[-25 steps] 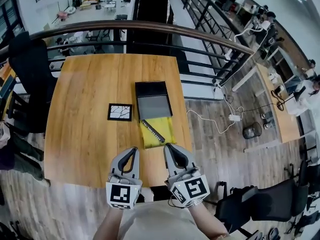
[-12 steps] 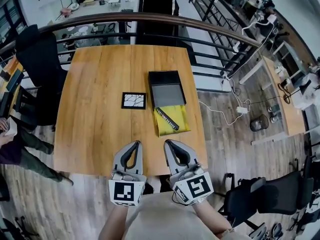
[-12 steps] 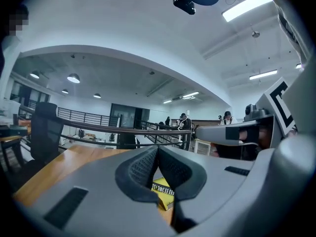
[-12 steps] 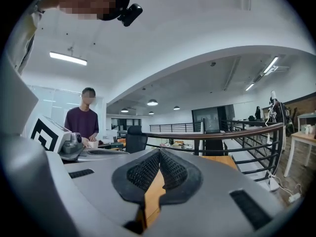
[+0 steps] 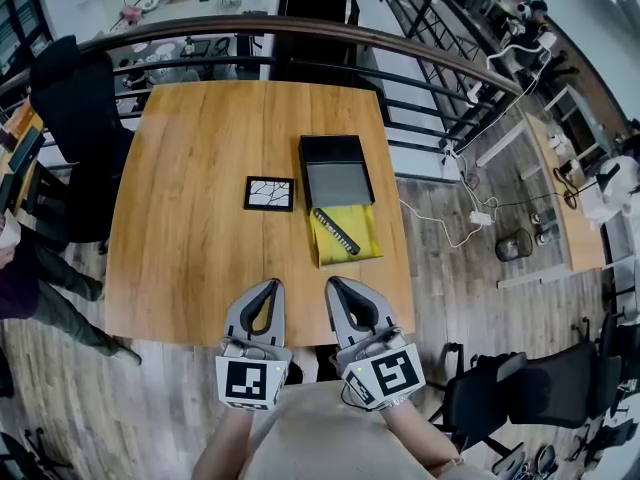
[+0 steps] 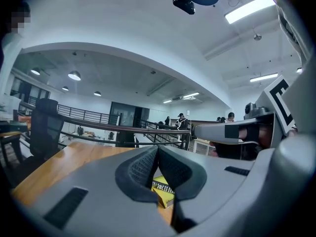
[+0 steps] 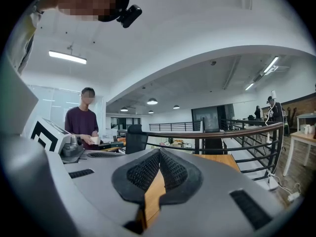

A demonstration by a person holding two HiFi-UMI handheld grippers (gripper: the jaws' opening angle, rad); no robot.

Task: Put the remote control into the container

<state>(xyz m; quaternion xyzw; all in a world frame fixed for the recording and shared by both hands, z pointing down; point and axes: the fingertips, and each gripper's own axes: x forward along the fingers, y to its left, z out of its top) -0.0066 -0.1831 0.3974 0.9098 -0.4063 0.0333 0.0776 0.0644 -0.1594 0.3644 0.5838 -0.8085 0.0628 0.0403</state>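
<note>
remote control (image 5: 335, 231) on mat (image 5: 352, 254), container (image 5: 338, 182) behind

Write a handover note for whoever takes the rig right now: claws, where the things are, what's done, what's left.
Left claw: shut, empty, over the near edge of the table.
Right claw: shut, empty, beside it.
Remote control: lying on the yellow sheet, at the near side of the open black container, which looks empty.
Done: nothing; remote untouched.
To do: open a claw, grasp the remote, place it in the container.

remote control (image 5: 336, 232) black | container (image 5: 338, 182) black-grey | sheet (image 5: 330, 254) yellow | table (image 5: 190, 218) orange-brown wood
</note>
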